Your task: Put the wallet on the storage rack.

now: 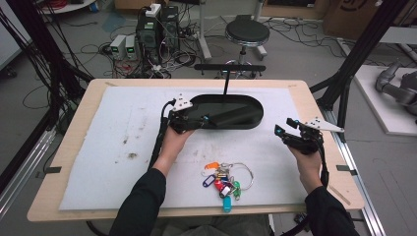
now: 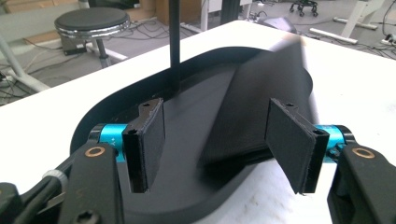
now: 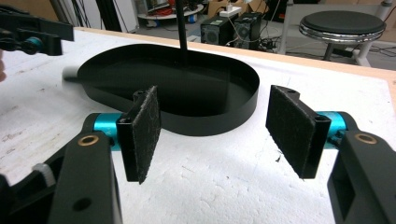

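Observation:
A black oval tray sits at the middle back of the white foam sheet, with a thin upright post rising from its far rim. Inside it a flat black piece leans tilted; in the left gripper view this black piece is blurred. My left gripper hovers over the tray's left end, open, its jaws wide apart and touching nothing. To the right of the tray, my right gripper is also open and empty, pointing at the tray wall.
A bunch of keys with coloured tags lies on the white foam sheet near the front edge, between my arms. Behind the table stand a round stool, computer boxes and cables. Black frame posts flank the table.

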{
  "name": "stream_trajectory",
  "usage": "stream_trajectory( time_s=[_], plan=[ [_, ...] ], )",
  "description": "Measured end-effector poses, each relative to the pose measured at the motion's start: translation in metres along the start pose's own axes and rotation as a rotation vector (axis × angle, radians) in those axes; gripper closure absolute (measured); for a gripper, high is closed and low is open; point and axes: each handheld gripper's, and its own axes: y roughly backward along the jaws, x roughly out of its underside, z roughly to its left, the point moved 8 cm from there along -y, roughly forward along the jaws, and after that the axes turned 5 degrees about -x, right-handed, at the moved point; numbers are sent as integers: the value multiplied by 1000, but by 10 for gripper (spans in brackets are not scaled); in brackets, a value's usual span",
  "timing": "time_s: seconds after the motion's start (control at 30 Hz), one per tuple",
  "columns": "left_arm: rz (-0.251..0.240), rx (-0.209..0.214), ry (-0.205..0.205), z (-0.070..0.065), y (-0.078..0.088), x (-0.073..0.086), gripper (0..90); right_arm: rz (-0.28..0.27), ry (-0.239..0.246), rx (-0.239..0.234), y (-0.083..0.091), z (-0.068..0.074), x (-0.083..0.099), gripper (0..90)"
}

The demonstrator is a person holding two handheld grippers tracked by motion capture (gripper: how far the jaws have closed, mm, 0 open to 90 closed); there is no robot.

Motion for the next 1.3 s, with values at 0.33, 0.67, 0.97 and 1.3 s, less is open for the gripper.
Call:
stream_trajectory(
  time_s=[0.33,0.67,0.97,1.3],
  plan=[
    [-75,-14,13,5,44,-3,378,5,2,3,0,-1,1,361],
    [-118,-55,8,14,96,3,343,10,5,7,1,0,1,354],
    [-76,-61,22,16,130,33,301,19,2,13,2,-1,3,344],
    [-56,-98,-5,13,148,52,279,14,4,34,4,0,2,327]
  ],
)
